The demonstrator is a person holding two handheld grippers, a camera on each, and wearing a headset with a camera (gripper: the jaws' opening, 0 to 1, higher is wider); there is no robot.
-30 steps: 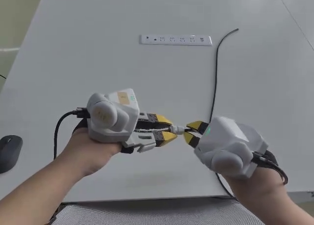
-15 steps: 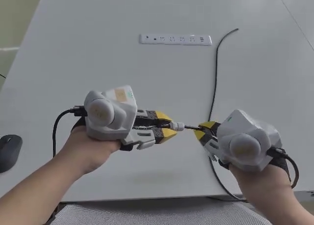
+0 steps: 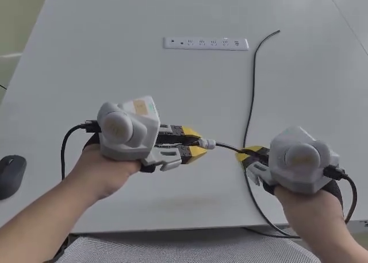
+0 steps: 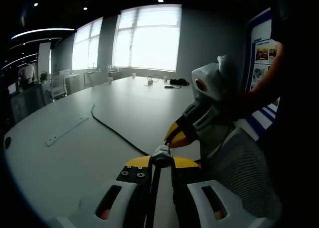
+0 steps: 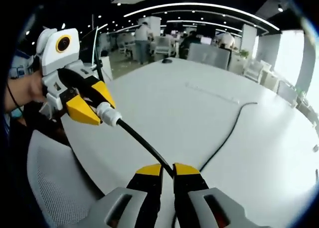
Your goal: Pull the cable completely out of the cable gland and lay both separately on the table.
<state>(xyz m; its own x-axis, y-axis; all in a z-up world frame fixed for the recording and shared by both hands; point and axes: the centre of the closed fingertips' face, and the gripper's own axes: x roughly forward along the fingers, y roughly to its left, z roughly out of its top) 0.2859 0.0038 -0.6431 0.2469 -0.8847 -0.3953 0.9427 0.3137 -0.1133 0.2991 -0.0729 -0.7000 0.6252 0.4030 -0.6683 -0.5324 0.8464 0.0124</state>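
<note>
Left tool (image 3: 201, 143): jaws together, clamped on the cable gland (image 3: 208, 143); held above the bench (image 3: 115, 56), close to its near edge.
Right tool (image 3: 248, 155): jaws together, clamped on the black cable (image 3: 252, 91) a short way from the gland; also held above the bench.
Cable gland: pale grey, protruding from the left tool's yellow tips, pointing toward the right tool.
Cable: enters the gland; a short run spans the gap between the two tools. Beyond the right tool it lies on the bench and curves away to a free end near the power strip (image 3: 206, 43). A further run passes under the right hand and drops over the near edge.
Writing: tan label (image 3: 141, 107) on the left tool housing, not readable. Markings on the power strip too small to read.
Edges: near bench edge runs just below both hands. A dark mouse (image 3: 10, 174) sits at the left.
Open room: bare bench between the tools and the power strip, and to the left of the cable.
</note>
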